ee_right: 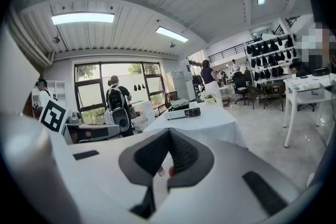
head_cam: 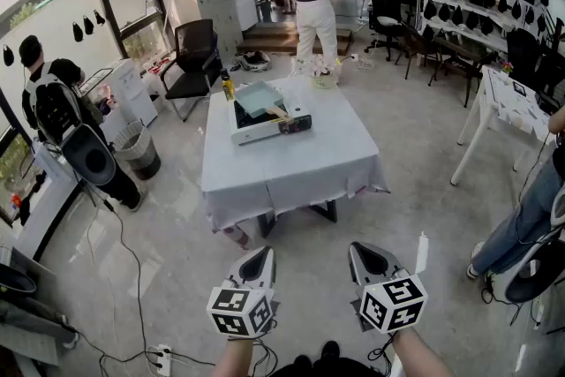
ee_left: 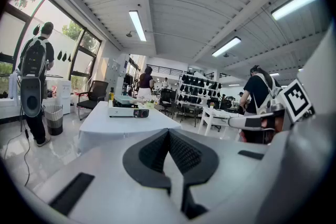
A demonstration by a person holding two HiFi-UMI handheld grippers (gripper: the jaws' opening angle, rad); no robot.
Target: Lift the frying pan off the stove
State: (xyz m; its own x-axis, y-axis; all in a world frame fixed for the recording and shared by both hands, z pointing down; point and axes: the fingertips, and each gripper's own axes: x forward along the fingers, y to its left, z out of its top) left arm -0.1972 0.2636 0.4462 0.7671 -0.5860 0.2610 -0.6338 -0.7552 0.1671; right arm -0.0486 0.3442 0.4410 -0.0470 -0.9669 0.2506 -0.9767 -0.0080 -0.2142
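- One frying pan (head_cam: 259,98), pale blue-green and square-looking, sits on the stove (head_cam: 254,133). Its single wooden handle (head_cam: 279,112) points to about 4 o'clock in the head view.
- The one stove is a white tabletop unit with a dark control panel at its near right end. It stands on the far half of a table (head_cam: 291,168) under a white cloth.
- One yellow bottle (head_cam: 228,86) stands at 10 o'clock from the stove, at the table's far left corner.
- The table lies at 12 o'clock from the two grippers and well apart from them.
- The left gripper (head_cam: 261,254) has its jaws pressed together with nothing between them. The right gripper (head_cam: 361,249) is likewise closed and empty. Each carries one marker cube.
- One black office chair (head_cam: 192,57) stands at 10 o'clock from the table.
- One person in white trousers (head_cam: 314,3) stands at 12 o'clock beyond it.
- One person with a backpack (head_cam: 55,106) is at 9 o'clock, with one bin (head_cam: 139,151) beside them.
- One person in jeans (head_cam: 519,225) is at 4 o'clock, near a second white table (head_cam: 510,104).
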